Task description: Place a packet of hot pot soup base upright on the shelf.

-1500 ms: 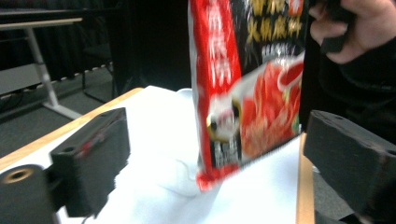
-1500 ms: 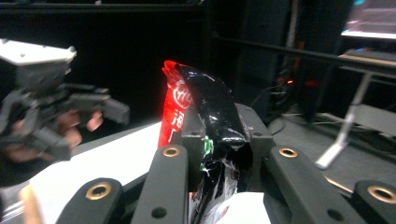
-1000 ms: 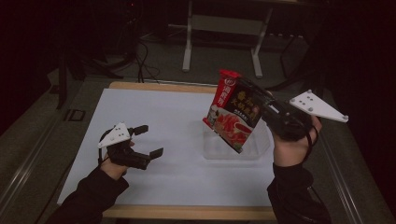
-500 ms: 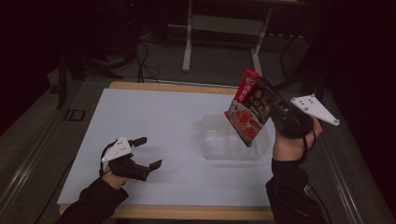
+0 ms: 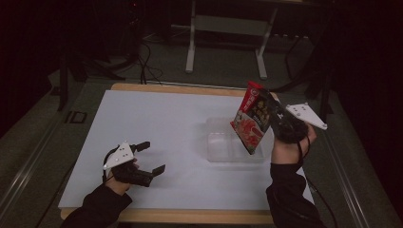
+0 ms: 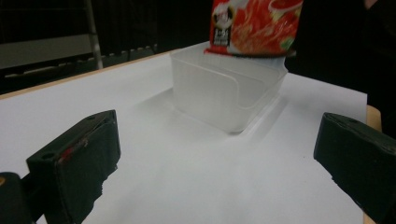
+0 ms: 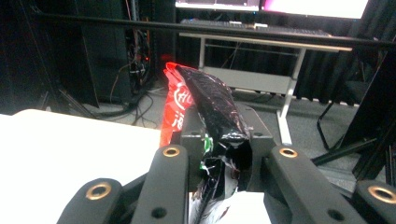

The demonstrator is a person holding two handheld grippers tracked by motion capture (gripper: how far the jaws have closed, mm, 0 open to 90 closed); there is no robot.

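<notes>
Two jaws of the right gripper pinch a red packet, held tilted in the air above a clear tub on the white table. Well apart, near the front edge, the left gripper rests low with jaws spread, empty.

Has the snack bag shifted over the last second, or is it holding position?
Yes. In the high view the snack bag, shut in the right tool, has moved toward the table's right edge; it now hangs over the right end of the clear tub rather than its middle.
</notes>
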